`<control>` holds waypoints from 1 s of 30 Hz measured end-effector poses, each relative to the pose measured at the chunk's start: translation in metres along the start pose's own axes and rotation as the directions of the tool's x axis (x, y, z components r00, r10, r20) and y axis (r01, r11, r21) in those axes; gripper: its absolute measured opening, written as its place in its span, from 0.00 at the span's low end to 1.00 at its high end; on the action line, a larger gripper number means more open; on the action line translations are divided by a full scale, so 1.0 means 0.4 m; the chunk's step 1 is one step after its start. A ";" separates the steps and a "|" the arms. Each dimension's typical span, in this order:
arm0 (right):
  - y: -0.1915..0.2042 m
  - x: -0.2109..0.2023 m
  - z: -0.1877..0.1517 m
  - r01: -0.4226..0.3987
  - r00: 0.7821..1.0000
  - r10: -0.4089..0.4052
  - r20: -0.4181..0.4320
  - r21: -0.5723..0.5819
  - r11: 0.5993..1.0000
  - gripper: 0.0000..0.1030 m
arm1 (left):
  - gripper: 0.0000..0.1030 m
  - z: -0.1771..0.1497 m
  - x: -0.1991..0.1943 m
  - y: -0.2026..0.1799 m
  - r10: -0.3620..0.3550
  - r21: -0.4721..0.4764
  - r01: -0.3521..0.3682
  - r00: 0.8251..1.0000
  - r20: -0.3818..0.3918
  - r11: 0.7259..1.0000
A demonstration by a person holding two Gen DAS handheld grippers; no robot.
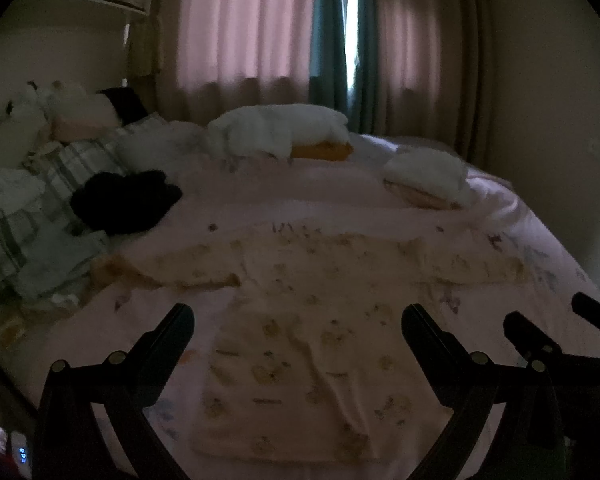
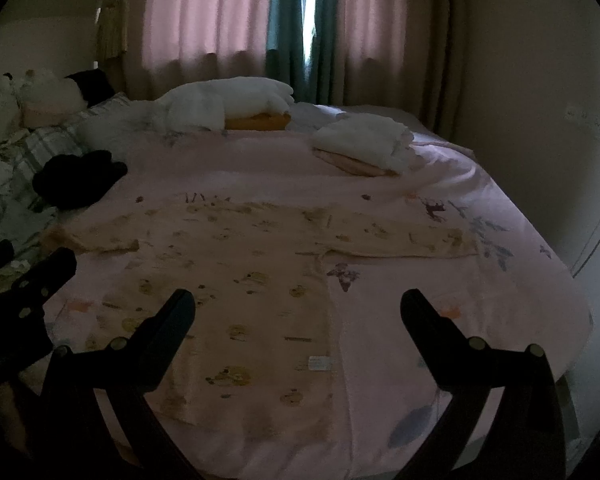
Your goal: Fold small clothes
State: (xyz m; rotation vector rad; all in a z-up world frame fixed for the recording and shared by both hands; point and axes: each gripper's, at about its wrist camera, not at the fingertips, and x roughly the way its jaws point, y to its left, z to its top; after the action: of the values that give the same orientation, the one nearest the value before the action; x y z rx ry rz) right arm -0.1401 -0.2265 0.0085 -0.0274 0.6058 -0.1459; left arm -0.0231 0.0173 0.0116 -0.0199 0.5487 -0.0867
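Garment point(image 1: 300, 320) flat on bed point(image 1: 520, 220) | beyond both grippers' fingers point(image 1: 180, 320) | spread wide, empty

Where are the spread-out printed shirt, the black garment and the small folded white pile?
printed shirt point(image 1: 300, 320), left wrist view, chest.
black garment point(image 1: 124, 200), left wrist view, its middle.
folded white pile point(image 2: 364, 140), right wrist view, top layer.

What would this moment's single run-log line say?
left gripper: open, empty | right gripper: open, empty | shirt: flat on bed, sleeves spread, unfolded | folded piles: far side
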 end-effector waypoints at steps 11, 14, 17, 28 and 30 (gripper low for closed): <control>-0.040 0.061 -0.009 0.041 0.999 -0.041 -0.029 -0.022 0.999 1.00 | 1.00 0.008 0.138 0.063 -0.131 -0.059 0.127 0.989 -0.065 0.990; -0.071 0.104 -0.017 0.073 0.996 -0.074 -0.056 -0.026 0.997 1.00 | 0.98 0.026 0.208 0.108 -0.143 -0.133 0.127 0.983 -0.118 0.983; -0.105 0.142 -0.021 0.116 0.990 -0.117 -0.076 -0.021 0.993 1.00 | 0.96 0.047 0.292 0.159 -0.198 -0.214 0.167 0.971 -0.132 0.962; -0.241 0.287 -0.018 0.255 0.952 -0.251 -0.174 -0.003 0.967 1.00 | 0.51 0.036 0.676 0.251 -0.259 -0.364 0.118 0.894 -0.366 0.924; -0.269 0.315 -0.014 0.283 0.941 -0.280 -0.188 -0.014 0.959 1.00 | 0.46 0.018 0.717 0.262 -0.269 -0.398 0.094 0.871 -0.411 0.912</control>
State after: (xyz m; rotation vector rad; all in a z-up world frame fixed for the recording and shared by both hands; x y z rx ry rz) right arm -0.0549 -0.3510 -0.0600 -0.0887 0.7890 -0.4347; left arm 0.2325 0.0964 -0.1358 -0.4309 1.0349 -0.1786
